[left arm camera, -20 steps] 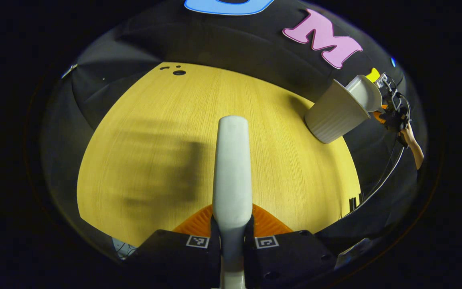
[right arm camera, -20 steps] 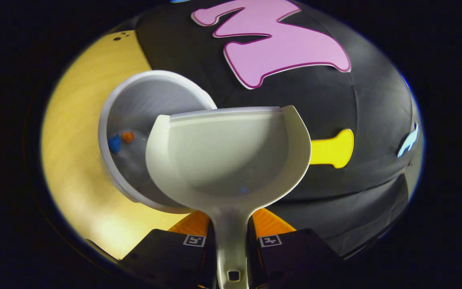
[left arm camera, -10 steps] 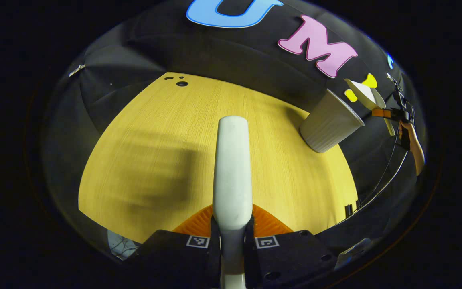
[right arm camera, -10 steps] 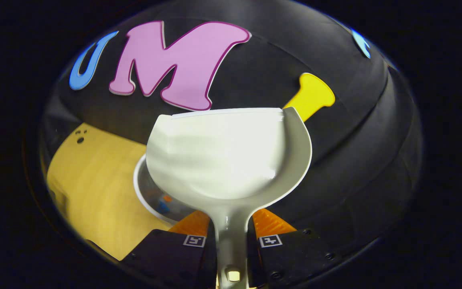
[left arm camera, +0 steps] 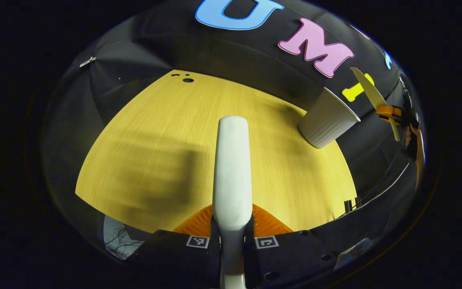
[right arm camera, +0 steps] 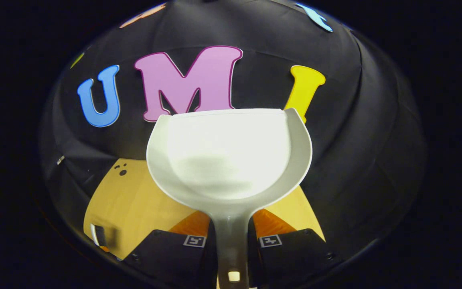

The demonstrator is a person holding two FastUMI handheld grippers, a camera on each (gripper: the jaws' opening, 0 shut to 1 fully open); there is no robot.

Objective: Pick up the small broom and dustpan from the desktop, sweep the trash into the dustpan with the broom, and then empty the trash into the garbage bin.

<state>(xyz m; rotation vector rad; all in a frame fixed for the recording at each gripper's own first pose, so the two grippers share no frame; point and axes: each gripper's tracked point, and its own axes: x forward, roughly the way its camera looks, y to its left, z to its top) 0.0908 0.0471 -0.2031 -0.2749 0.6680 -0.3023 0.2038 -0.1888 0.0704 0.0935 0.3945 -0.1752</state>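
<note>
While your right gripper jaws clench the dustpan beside the bin, your left gripper jaws grasp the broom handle.

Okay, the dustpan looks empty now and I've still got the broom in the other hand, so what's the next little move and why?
Probably lower the dustpan back toward the desk and set it down. Its scoop shows no trash, and it is held up beside the bin, facing the booth wall, so emptying looks done. The right tongs are shut on its handle, and the left tongs are shut on the broom, which can follow.
</note>
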